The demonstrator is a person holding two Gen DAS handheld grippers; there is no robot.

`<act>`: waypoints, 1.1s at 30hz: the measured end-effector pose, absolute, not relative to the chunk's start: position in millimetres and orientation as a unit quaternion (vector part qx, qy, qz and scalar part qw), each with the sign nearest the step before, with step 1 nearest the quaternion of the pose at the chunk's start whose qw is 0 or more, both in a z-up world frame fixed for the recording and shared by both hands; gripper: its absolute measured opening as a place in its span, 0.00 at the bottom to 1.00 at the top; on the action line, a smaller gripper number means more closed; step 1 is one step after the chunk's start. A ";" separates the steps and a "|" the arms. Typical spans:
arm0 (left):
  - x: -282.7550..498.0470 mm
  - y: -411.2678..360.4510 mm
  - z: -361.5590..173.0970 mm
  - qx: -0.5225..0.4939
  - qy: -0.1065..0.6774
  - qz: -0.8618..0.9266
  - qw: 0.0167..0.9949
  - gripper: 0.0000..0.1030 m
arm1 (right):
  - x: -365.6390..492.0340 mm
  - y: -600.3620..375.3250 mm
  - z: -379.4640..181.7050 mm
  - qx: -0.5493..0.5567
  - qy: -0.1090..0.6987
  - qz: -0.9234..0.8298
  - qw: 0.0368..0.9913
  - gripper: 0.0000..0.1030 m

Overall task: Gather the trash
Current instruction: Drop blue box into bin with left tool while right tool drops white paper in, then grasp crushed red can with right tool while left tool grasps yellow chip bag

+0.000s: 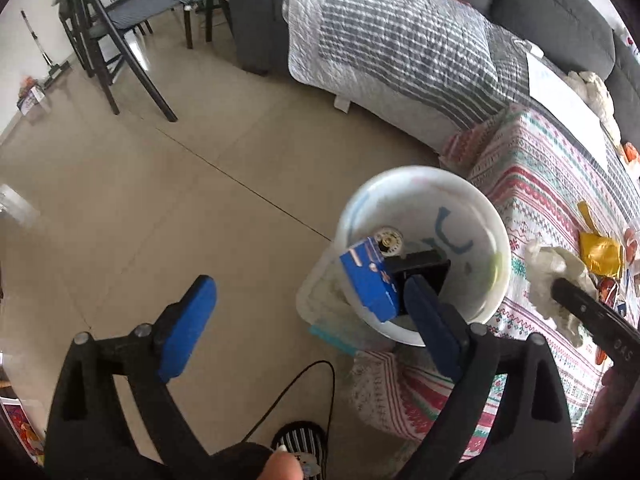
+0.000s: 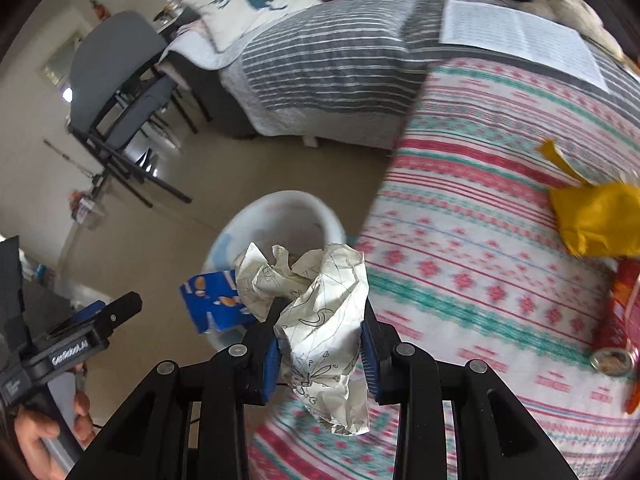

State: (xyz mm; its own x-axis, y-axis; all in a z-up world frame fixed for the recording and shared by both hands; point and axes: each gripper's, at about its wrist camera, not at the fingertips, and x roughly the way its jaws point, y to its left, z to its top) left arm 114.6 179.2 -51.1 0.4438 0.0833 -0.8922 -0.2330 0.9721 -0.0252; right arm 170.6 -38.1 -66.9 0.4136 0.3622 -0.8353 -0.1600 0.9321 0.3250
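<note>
Right wrist view: right gripper (image 2: pixel 320 354) clamped on a crumpled paper ball (image 2: pixel 320 320), carried just beside the white bucket (image 2: pixel 280 216), table side. Left gripper (image 1: pixel 308 324) jaws wide, holding nothing; blue box (image 1: pixel 370 280) sits tilted on the bucket's near rim, half in. Yellow wrapper (image 2: pixel 596 220) lies on the tablecloth (image 2: pixel 460 200), well apart from the bucket.

Risks, judged: box may tip out if bumped; paper released early lands on cloth or floor.

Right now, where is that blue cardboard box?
The blue box sits tilted at the near rim of the white bucket, beside the patterned tablecloth; the open left gripper hovers just before it.
</note>
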 end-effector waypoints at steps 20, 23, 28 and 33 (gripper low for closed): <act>112.7 178.5 -46.0 -0.060 0.507 0.096 0.854 0.99 | 172.1 -29.6 -41.5 0.073 0.477 0.147 0.863 0.67; 112.0 169.0 -44.6 -0.057 0.507 0.084 0.856 0.99 | 161.0 -42.5 -38.3 0.056 0.479 0.124 0.867 0.73; 113.5 150.5 -44.7 -0.049 0.512 0.063 0.855 0.99 | 141.0 -86.2 -39.0 0.026 0.489 0.063 0.870 0.77; 115.4 125.9 -44.8 -0.048 0.518 0.036 0.853 0.99 | 124.1 -149.0 -46.4 0.035 0.491 -0.008 0.871 0.80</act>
